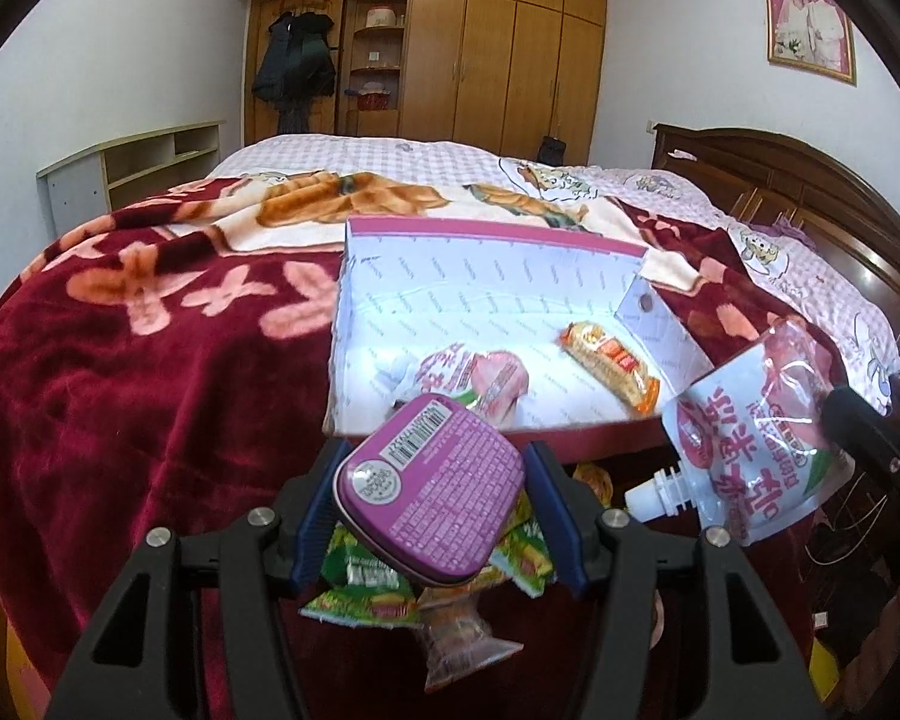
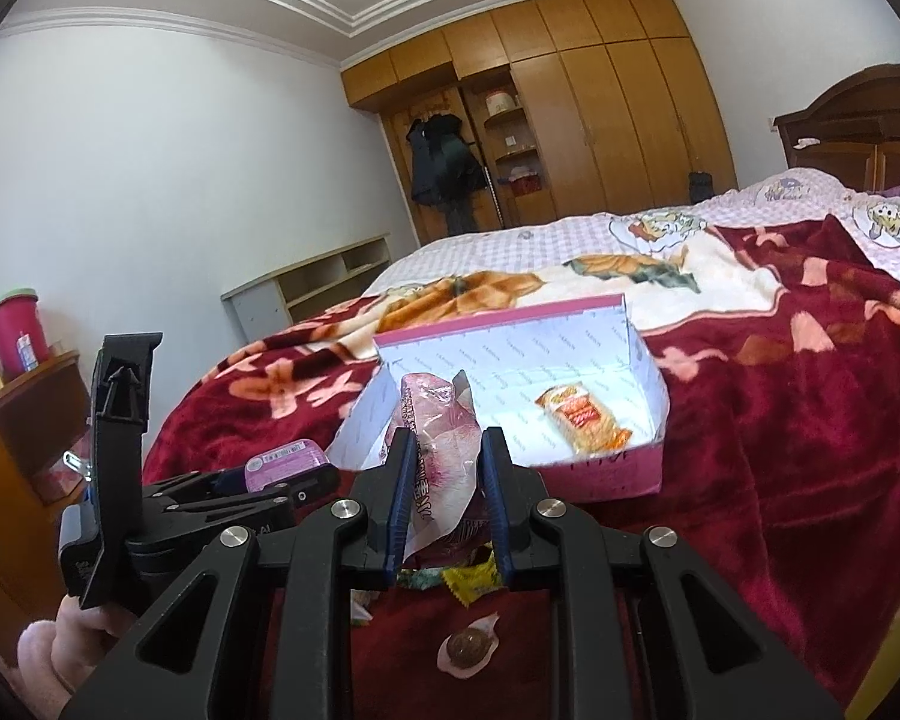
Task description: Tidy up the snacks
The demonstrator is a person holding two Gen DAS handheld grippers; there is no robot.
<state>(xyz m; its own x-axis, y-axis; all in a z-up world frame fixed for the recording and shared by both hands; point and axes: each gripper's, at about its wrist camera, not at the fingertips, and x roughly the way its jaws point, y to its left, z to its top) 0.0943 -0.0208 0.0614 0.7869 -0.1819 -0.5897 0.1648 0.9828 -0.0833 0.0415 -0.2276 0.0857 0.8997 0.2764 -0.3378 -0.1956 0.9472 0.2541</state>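
Left gripper (image 1: 431, 501) clamped on tin (image 1: 429, 489), held tilted, label side up, just short of box (image 1: 486, 264) near wall; presumably carried that way for a drop over the rim. Right gripper (image 2: 447, 483) pinching pouch (image 2: 435, 450) by its body, upright in right view; in left view pouch (image 1: 750, 438) hangs to the right with spout pointing back and down, off the box's right front corner. Both loads lifted clear of the bed (image 1: 120, 360), apparently staged for the box. Already inside, ahead of left gripper: another pouch (image 1: 480, 378) near the front wall, wafer pack (image 1: 609, 369) further right. Open floor of box mostly at back and left, so room for the tin beyond the inner pouch or left of it; straight drop at the front wall likely lands on that pouch. Right side flap (image 1: 660, 330) leans inward beside the wafer pack: edge to clear if right pouch comes in from that side, soft film could snag on it. Back lid (image 2: 510, 324) stands up, limits overshoot. Below and behind the grippers, loose snacks on blanket: green packets (image 1: 360, 588), clear wrapped one (image 1: 456, 648), yellow candy (image 2: 474, 585), round chocolate (image 2: 468, 645); not yet boxed. Grippers near each other, left gripper (image 2: 210, 486) showing just left of right one; staggered entry judged safer than both together over the rim.
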